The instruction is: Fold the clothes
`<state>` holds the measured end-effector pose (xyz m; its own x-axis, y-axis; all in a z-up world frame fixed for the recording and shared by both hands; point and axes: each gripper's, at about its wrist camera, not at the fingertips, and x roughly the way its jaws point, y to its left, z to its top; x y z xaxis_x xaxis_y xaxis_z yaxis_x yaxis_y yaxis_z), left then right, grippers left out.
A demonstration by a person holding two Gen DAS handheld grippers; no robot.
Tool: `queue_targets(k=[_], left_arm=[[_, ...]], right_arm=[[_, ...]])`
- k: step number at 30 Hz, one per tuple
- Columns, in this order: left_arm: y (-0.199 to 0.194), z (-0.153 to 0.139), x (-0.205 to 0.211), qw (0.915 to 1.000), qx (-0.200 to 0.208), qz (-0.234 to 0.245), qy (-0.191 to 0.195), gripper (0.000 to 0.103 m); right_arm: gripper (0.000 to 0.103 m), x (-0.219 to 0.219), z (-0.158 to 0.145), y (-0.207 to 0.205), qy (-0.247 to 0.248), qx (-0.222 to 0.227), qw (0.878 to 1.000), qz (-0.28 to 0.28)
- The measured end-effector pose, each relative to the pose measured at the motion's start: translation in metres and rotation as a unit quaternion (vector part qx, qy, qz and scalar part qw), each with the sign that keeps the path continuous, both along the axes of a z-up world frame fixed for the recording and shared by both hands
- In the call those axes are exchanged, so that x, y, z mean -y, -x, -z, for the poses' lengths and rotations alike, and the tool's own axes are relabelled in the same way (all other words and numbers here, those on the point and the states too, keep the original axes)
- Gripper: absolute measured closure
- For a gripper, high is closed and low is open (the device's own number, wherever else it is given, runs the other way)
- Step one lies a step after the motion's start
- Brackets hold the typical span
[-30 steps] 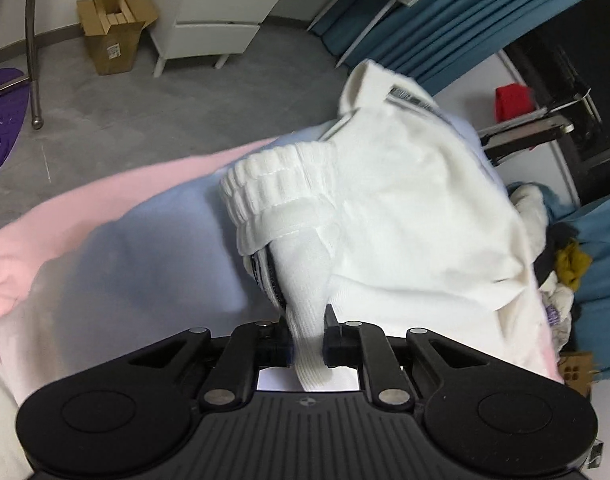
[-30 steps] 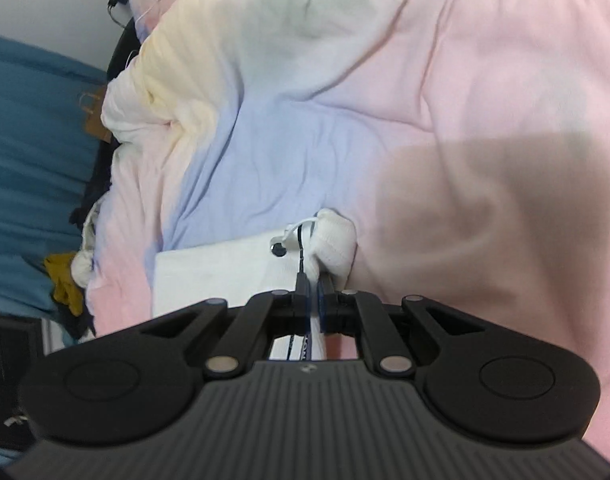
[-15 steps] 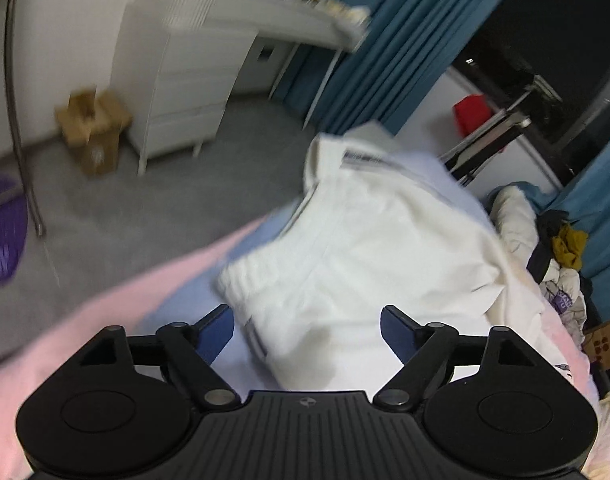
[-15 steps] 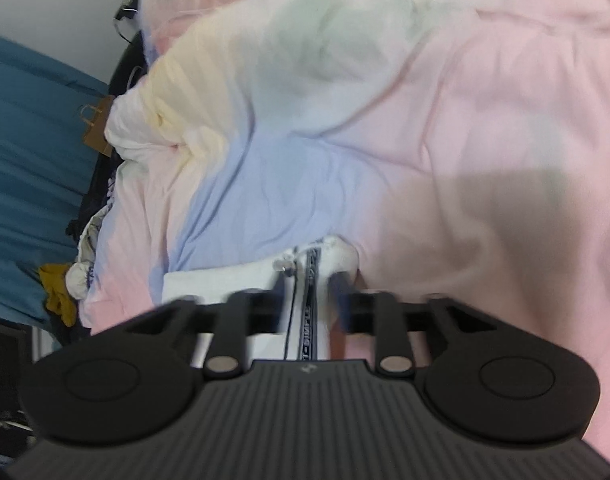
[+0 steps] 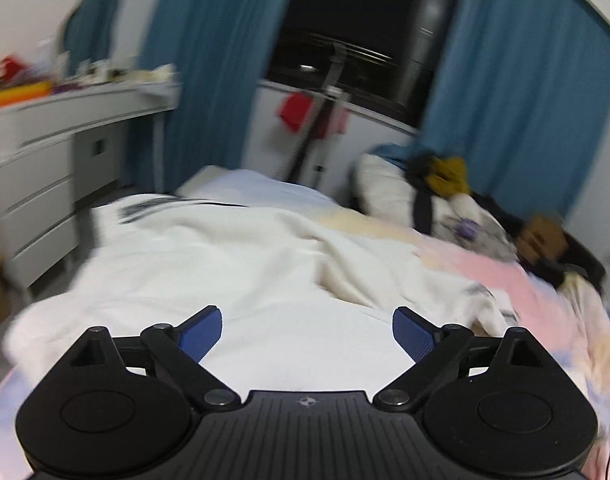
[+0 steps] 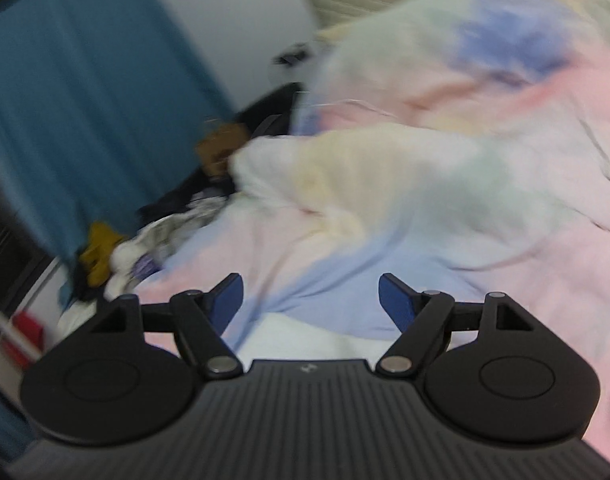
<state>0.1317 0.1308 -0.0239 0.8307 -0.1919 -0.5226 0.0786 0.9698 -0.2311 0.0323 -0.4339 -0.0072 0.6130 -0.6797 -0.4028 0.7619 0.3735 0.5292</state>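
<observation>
The white garment (image 5: 233, 264) lies spread on the pastel duvet (image 5: 505, 280), folded over itself with soft creases and a dark printed band near its far end. The left gripper (image 5: 307, 330) is above its near edge, blue pads (image 5: 201, 330) spread wide and holding nothing. In the right wrist view only a strip of the garment (image 6: 305, 338) shows, just behind the right gripper (image 6: 309, 300), which is also wide apart and empty over the duvet's lilac patch. Beyond the garment, a heap of mixed clothes (image 5: 445, 196) sits at the duvet's far edge, below blue curtains (image 5: 517, 92). A white drawer unit (image 5: 37, 184) stands left of the garment. Both views are motion-blurred.
</observation>
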Motion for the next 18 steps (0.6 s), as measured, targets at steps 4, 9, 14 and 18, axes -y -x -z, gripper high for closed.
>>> queue_targets(k=[4,9,14,18], left_arm=[[-0.004,0.003,0.055,0.9975,0.029,0.058,-0.028,0.009],[-0.004,0.036,0.106,0.9936,0.039,0.09,-0.057,0.009],[0.0,0.071,0.123,0.9901,0.032,0.11,-0.081,0.009],[-0.01,0.092,0.125,0.9906,0.013,0.11,-0.081,0.009]], right_arm=[[0.025,-0.01,0.003,-0.03,-0.024,0.036,0.994,-0.099],[0.026,-0.014,0.023,-0.075,-0.138,0.117,0.952,-0.245],[0.026,-0.005,0.069,-0.13,-0.306,0.205,0.868,-0.332],[0.026,0.005,0.096,-0.176,-0.362,0.213,0.839,-0.346]])
